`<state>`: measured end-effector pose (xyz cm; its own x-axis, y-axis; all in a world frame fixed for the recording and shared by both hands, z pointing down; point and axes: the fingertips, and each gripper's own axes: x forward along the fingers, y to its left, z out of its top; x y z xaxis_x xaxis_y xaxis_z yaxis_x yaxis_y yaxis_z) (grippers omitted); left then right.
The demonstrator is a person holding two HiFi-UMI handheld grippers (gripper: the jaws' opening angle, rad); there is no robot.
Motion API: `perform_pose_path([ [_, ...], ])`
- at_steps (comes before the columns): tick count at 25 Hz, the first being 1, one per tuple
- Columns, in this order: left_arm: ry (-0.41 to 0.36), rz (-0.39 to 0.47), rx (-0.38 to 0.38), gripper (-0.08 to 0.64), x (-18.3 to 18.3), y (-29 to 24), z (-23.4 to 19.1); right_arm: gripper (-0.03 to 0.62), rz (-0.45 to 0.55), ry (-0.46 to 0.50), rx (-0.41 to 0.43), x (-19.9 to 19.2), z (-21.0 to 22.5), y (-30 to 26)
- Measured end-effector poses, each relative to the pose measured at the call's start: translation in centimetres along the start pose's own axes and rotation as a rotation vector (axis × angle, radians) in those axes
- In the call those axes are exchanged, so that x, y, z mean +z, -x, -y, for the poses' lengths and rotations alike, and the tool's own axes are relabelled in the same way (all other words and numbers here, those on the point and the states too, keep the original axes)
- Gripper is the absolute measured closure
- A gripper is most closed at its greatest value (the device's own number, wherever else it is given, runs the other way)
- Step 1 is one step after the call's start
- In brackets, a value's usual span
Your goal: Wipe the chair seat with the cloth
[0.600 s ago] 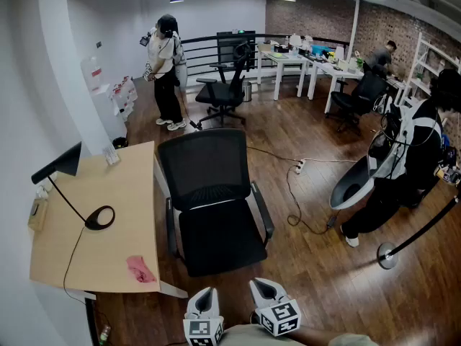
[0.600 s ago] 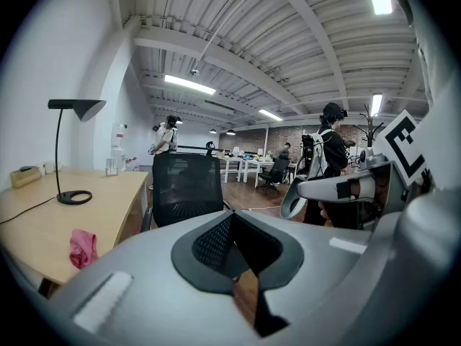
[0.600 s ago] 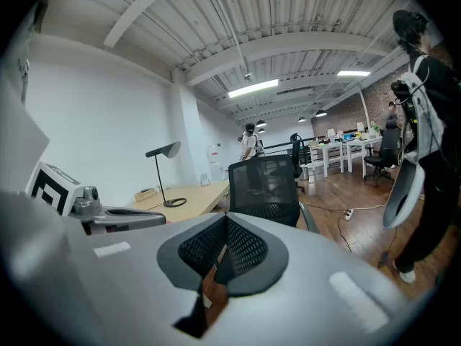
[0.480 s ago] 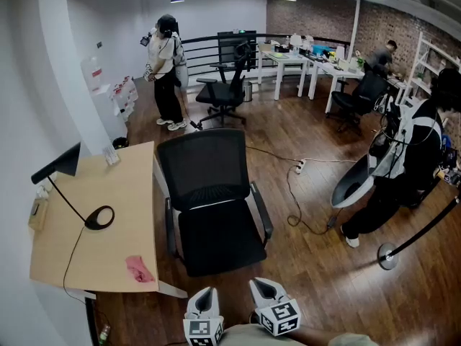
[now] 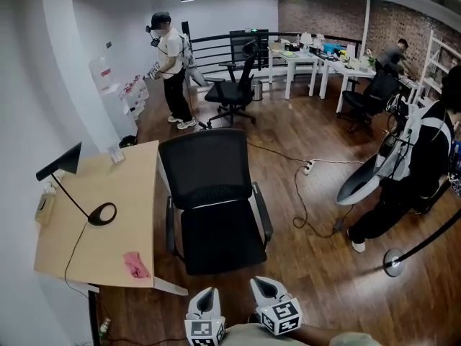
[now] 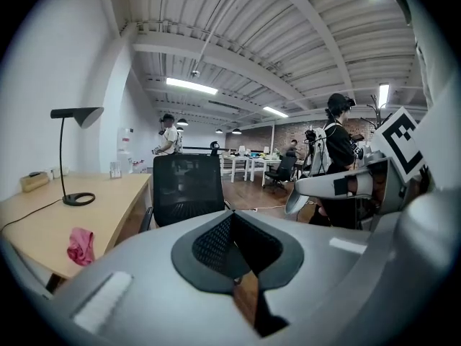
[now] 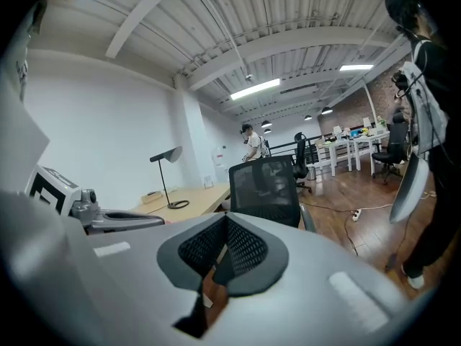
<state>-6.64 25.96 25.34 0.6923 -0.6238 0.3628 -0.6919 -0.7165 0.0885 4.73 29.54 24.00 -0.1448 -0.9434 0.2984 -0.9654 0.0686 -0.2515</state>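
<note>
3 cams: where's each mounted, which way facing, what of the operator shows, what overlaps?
Head view: on the person's head, facing forward and steeply down at black mesh office chair, light wooden desk, crumpled pink cloth; left gripper and right gripper at bottom edge.
Left gripper view: on left gripper, along its shut jaws toward the chair back; right gripper at right.
Right gripper view: on right gripper, along its shut jaws toward the chair; left gripper at left.
Shared: all see chair and desk.

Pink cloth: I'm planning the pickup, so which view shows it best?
The head view: the pink cloth lies unobstructed on the desk near its edge. The left gripper view shows it small; the right gripper view doesn't show it.
</note>
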Motion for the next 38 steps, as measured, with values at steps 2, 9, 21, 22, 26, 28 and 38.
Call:
perform_pose_path([
  [2,0.008,-0.009,0.029,0.555,-0.2,0.2,0.3,0.592,-0.005,-0.01,0.02,-0.4,0.4,-0.1],
  [9,0.056,-0.024,0.108,0.555,-1.0,0.2,-0.7,0.592,-0.034,-0.004,0.076,-1.0,0.2,-1.3],
  [21,0.1,0.032,0.115,0.555,0.4,-1.6,-9.4,0.592,-0.017,0.07,0.052,2.4,-2.8,-8.9],
  [22,0.111,0.04,0.122,0.555,0.5,-1.5,-10.7,0.592,-0.015,0.08,0.055,2.8,-3.5,-9.9],
  [26,0.147,0.071,0.162,0.555,0.8,-1.1,-16.2,0.592,-0.022,0.131,0.088,3.8,-7.1,-14.4],
  [28,0.162,0.085,0.181,0.555,0.9,-0.7,-18.9,0.592,-0.034,0.158,0.113,4.2,-9.3,-16.7],
  [38,0.217,0.099,0.341,0.555,-0.8,4.3,-32.1,0.592,-0.1,0.24,0.283,2.9,-21.6,-26.5],
])
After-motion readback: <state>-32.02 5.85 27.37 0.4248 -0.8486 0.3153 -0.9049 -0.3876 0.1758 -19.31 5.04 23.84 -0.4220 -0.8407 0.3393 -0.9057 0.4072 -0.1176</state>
